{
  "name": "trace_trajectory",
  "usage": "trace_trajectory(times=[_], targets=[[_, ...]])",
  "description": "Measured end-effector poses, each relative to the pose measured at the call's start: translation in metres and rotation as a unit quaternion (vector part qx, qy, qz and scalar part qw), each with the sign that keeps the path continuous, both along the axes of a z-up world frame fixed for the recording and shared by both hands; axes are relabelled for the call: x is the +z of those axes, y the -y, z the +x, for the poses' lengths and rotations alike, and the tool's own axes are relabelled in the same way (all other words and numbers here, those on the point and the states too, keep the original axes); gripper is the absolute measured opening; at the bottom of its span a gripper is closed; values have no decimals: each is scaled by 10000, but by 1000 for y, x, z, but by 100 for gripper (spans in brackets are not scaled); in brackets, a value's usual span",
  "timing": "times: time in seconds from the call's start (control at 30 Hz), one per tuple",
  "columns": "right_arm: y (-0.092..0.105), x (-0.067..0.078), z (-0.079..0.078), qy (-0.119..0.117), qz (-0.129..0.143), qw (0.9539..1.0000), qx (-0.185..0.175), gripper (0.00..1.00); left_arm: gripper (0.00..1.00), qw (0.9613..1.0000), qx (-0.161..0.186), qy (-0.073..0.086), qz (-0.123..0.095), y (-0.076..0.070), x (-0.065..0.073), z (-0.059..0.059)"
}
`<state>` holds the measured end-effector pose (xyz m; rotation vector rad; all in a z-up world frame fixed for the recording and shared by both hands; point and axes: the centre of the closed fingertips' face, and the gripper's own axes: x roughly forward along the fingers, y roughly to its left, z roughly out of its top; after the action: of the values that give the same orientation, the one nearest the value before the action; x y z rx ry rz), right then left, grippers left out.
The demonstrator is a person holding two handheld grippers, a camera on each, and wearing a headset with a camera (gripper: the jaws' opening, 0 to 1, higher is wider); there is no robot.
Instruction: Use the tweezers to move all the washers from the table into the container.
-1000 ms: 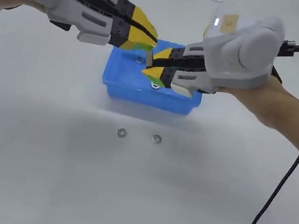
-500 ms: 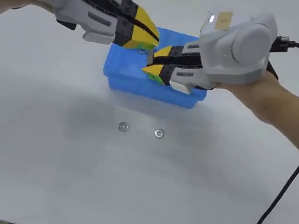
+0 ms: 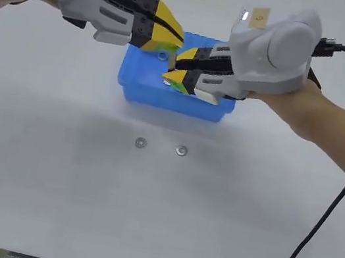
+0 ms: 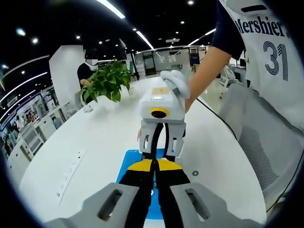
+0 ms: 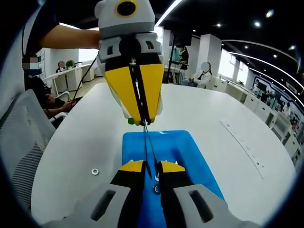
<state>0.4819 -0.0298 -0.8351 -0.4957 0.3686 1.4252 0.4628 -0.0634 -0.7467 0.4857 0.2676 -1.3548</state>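
Two loose washers [image 3: 141, 142] in head view

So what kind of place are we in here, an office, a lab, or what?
Most likely an open-plan office or lab-style workspace. A long white table serves as the bench, with a potted plant on it, strip lights overhead, and a mesh office chair alongside.

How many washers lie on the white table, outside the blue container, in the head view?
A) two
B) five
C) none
A: two washers lie side by side on the white table, on the near side of the blue container.
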Motion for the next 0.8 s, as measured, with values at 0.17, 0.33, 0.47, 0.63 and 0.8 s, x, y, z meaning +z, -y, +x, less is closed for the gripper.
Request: trace_trajectory(times=[0.17, 0.33, 0.47, 0.63, 0.8], targets=[[2, 18, -11, 133, 68, 9999, 73, 12, 5, 9999, -59, 83, -66, 4, 16, -12], [5, 35, -24, 291, 114, 9994, 128, 12, 5, 9998, -85, 179, -87, 5, 30, -23], [7, 43, -36, 344, 138, 9992, 146, 12, 5, 9997, -99, 216, -73, 4, 36, -33], [8, 49, -54, 396, 132, 9989, 219, 12, 5, 9996, -146, 237, -59, 2, 39, -46], [7, 52, -69, 408, 145, 9988, 245, 12, 5, 9995, -158, 256, -13, 0, 40, -60]])
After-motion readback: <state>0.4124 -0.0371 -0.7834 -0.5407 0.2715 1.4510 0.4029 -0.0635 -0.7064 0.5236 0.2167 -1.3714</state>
